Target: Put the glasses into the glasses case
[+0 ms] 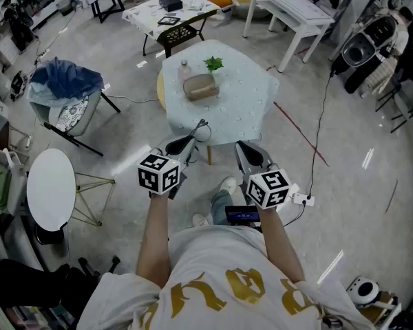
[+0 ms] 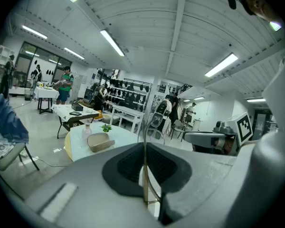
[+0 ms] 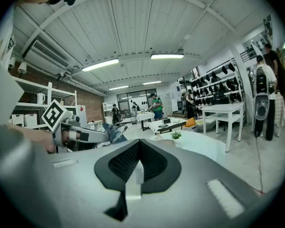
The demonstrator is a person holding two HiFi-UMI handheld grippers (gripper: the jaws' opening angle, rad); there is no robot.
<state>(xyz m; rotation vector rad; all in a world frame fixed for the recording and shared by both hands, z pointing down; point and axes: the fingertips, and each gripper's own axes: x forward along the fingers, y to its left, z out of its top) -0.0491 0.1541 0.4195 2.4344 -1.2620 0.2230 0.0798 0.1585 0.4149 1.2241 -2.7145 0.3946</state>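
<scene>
Left claw (image 2: 144,148) and right claw (image 3: 139,147): matt grey plastic shells. The black pads (image 2: 127,167) are finely ribbed and look rubbery. Glasses (image 2: 154,133): thin shiny metal wire frame, clear lenses. Glasses case (image 1: 199,86): tan, matt, leather-like. Surface (image 1: 242,110): pale matt cloth cover with a small dotted print. Floor (image 1: 344,184): smooth grey, glossy, reflects the lights.

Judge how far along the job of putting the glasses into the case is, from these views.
Done: the glasses are picked up, clamped in the left gripper. In hand: they are held in the air at the near edge of the table. Left: carry them to the tan glasses case on the table and place them inside. The right gripper is shut on nothing.
</scene>
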